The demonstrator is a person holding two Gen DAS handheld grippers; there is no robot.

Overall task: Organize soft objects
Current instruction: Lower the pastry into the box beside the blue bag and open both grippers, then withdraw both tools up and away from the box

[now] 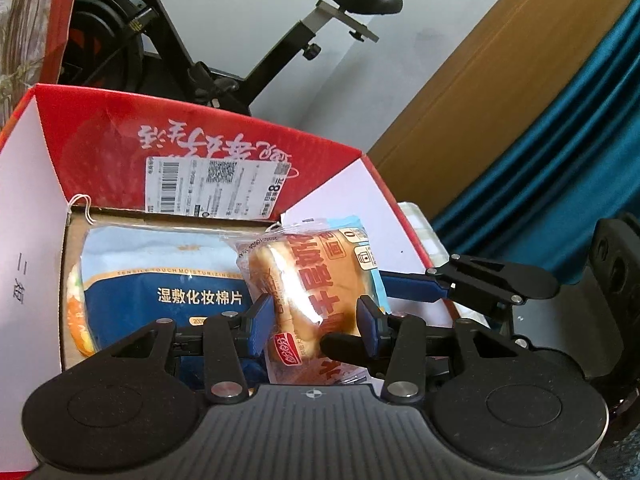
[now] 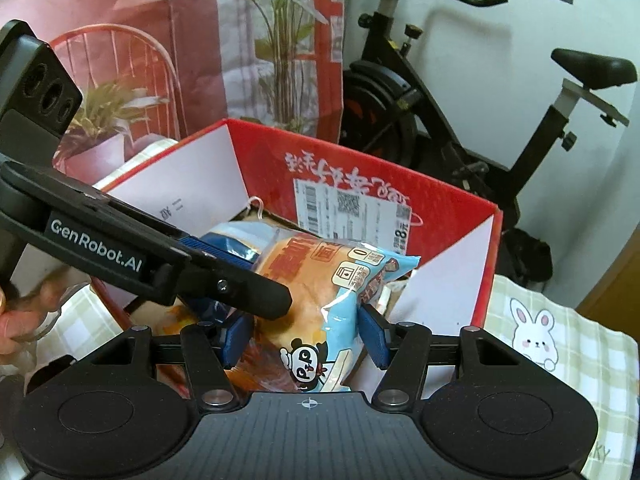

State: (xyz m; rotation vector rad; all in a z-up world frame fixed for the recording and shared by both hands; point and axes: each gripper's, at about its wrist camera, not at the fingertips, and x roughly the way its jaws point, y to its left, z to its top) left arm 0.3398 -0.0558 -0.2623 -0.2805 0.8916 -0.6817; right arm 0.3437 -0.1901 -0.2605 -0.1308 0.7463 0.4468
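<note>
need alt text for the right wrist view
Both grippers, right and left, clamp a packaged bread bun over an open red cardboard box that holds a blue pack. An exercise bike stands behind.

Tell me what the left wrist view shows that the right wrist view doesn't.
Only the left wrist view: a teal curtain and the printed front of the cotton pad pack.

Only the right wrist view: a rabbit-print cloth and a hand on the left gripper.

Both: the red box, bread packet and exercise bike.
</note>
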